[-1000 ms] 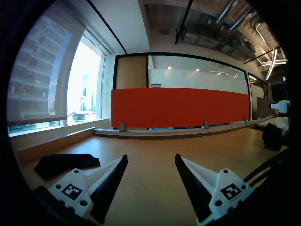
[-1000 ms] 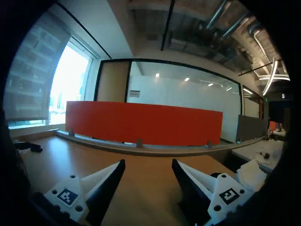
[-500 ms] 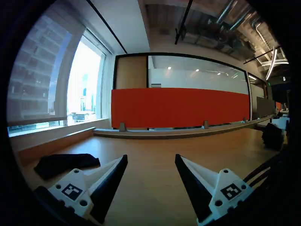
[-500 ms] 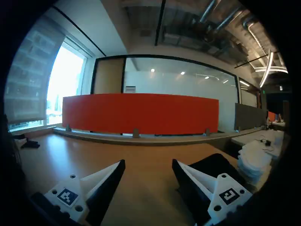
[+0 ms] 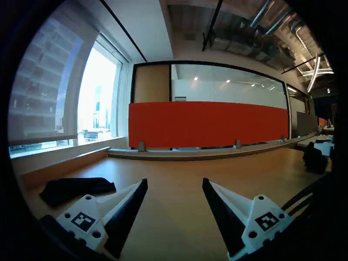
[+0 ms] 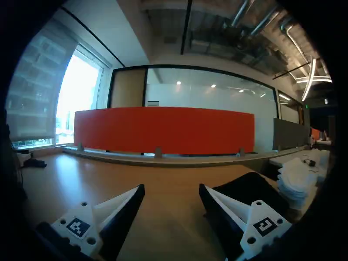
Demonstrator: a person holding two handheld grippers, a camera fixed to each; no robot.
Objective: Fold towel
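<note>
In the right gripper view a black towel (image 6: 248, 185) lies on the wooden table (image 6: 108, 178) at about 4 o'clock. Its near part is hidden behind the gripper's right-hand finger, so I cannot tell whether it is folded or bunched. Just past it, toward 3 o'clock, a white stack (image 6: 298, 180) is cut off at the edge, and it is unclear whether it is cloth or paper. A small dark thing (image 6: 34, 163) at 9 o'clock is too small to identify.

In the left gripper view a dark cloth (image 5: 76, 188) lies low on the table at 8 o'clock, its near edge covered by the left-hand finger. A dark lump (image 5: 314, 157) sits at 3 o'clock, partly cut off. I cannot tell whether either is the same piece as the black towel.

The left gripper (image 5: 174, 180) has its jaws spread wide. Bare wood shows between the tips and nothing is held. Whether the fingers' undersides rest on the table cannot be told.

The right gripper (image 6: 172, 186) is likewise spread wide with only bare wood in the gap. The black towel lies just behind its right-hand finger, and contact between them cannot be judged. An orange screen (image 6: 163, 130) runs along the table's far edge toward 12 o'clock.
</note>
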